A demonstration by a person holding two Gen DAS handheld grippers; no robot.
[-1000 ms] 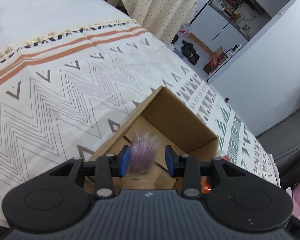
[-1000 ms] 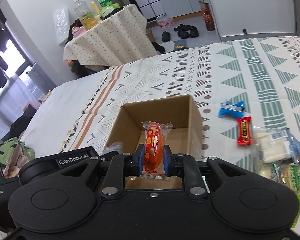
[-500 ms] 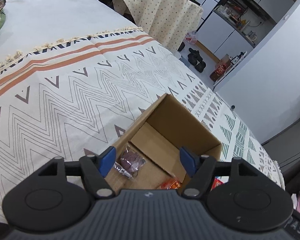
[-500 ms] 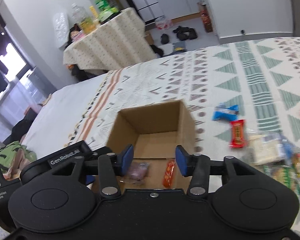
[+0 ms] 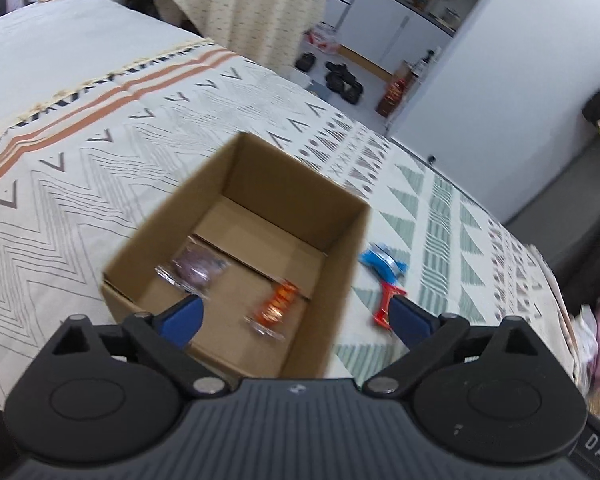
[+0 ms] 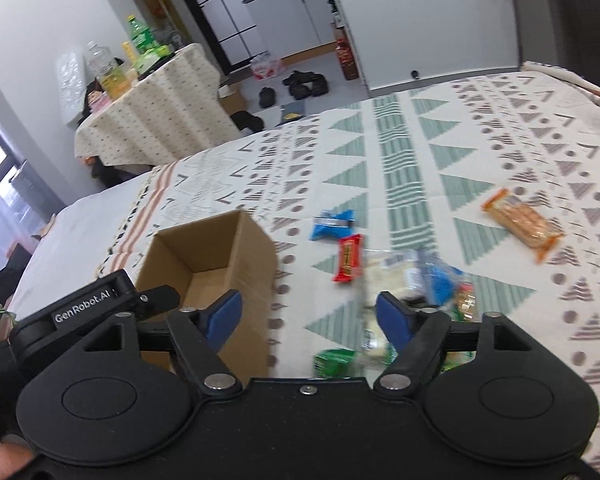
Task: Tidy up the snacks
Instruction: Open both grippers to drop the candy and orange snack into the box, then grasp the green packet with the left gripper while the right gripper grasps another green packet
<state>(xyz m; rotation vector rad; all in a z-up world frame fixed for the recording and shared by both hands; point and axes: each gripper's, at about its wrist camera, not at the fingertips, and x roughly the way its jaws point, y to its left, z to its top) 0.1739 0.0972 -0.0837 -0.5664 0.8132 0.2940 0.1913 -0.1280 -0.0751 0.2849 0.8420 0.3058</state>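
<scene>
Around: blue packet (image 6: 332, 224), red bar (image 6: 348, 258) and snack heap (image 6: 416, 280) on the bed (image 6: 480, 152), beside the box.
Box (image 5: 236, 184): purple sweet (image 5: 196, 268), orange sweet (image 5: 278, 306) inside.
Left tool (image 5: 296, 320): jaws opening, nothing between.
Right tool (image 6: 310, 316): jaws opening, nothing gripped.

Lower left of the right wrist view: white lettering "GenRobot.AI" stands on the black body of the left tool (image 6: 85, 304), which juts in beside the cardboard box (image 6: 236, 256). Bottom right corner of the left wrist view: the white letters "DAS" stand on a black housing (image 5: 598, 450) at the frame's edge, cut off there. The wrappers of the snacks on the bed carry print, but it is too blurred to read.
</scene>
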